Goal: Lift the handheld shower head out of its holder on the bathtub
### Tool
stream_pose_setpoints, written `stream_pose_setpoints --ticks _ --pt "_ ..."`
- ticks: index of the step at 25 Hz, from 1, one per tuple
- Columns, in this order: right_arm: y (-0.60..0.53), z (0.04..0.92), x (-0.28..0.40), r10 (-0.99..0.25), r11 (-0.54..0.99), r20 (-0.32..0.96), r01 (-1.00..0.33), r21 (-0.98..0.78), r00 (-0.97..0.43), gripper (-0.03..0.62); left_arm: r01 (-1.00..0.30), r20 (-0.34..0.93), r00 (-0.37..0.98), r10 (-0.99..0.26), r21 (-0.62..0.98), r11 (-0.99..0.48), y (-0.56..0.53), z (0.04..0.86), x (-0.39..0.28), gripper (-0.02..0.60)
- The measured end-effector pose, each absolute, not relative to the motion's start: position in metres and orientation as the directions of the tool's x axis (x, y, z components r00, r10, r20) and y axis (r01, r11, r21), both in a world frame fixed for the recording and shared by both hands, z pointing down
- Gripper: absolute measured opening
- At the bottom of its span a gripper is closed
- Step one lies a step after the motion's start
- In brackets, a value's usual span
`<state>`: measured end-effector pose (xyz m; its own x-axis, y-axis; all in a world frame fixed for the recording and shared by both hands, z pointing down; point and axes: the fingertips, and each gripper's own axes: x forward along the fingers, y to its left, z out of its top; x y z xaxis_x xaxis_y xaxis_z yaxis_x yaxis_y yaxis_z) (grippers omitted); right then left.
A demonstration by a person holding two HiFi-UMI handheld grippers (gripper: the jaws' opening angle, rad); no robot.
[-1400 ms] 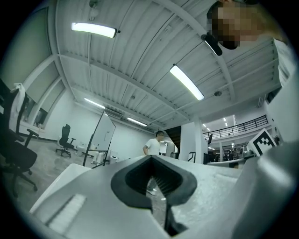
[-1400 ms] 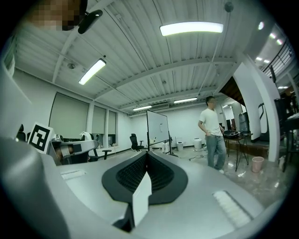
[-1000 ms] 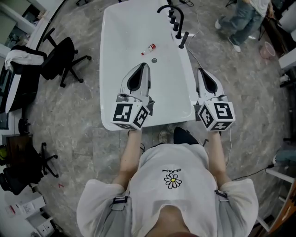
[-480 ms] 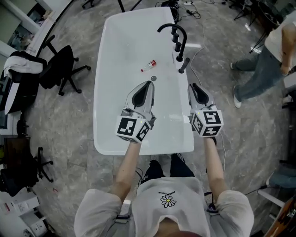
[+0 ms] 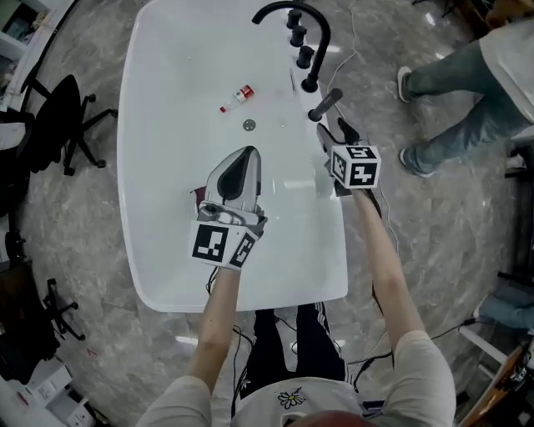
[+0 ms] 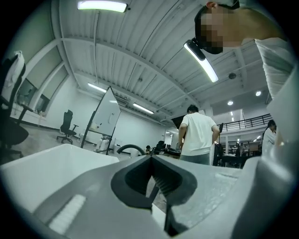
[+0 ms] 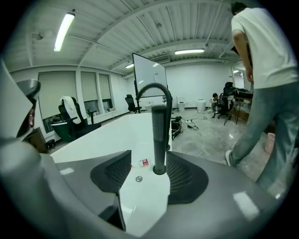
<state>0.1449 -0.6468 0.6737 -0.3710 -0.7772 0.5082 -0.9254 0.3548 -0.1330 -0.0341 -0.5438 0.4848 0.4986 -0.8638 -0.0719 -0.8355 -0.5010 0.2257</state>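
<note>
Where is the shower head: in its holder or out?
In: the shower head stands in its holder; the open right gripper hasn't gripped it.

You're holding left tool (image 5: pixel 245 154) jaws together, elbow bent; you're keeping right arm (image 5: pixel 381 250) outstretched, right tool (image 5: pixel 340 130) jaws apart.

Grey marbled floor (image 5: pixel 67 233), black office chair (image 5: pixel 62 104), ceiling strip lights (image 6: pixel 102 5).

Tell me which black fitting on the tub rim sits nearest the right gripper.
The handheld shower head, the slanted wand ending the row; knobs and arched spout stand farther off.
</note>
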Motion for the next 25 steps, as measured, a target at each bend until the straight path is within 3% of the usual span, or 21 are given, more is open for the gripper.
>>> stream_pose_setpoints --ticks 6,9,12,14,25 --pt "-0.707 0.740 0.147 -0.794 0.236 0.518 -0.946 -0.221 -0.319 0.261 -0.826 -0.057 0.520 -0.852 0.222 -0.519 -0.551 0.539 -0.042 0.000" --pt "-0.718 0.762 0.150 -0.779 0.146 0.568 -0.958 -0.248 -0.266 0.238 -0.840 -0.020 0.512 -0.859 0.201 -0.505 -0.547 0.561 -0.051 0.000" --pt "-0.717 0.771 0.148 -0.775 0.159 0.590 -0.974 -0.162 -0.225 0.207 -0.849 0.008 0.498 -0.867 0.207 -0.486 -0.544 0.575 -0.059 0.000" --pt "-0.718 0.770 0.144 -0.783 0.198 0.588 -0.977 -0.073 -0.203 0.155 -0.856 0.010 0.485 -0.875 0.211 -0.472 -0.543 0.575 -0.065 0.000" --pt "-0.741 0.671 0.135 -0.888 0.223 0.420 -0.974 0.038 -0.187 0.152 -0.876 -0.021 0.447 -0.894 0.189 -0.443 -0.540 0.538 -0.085 0.000"
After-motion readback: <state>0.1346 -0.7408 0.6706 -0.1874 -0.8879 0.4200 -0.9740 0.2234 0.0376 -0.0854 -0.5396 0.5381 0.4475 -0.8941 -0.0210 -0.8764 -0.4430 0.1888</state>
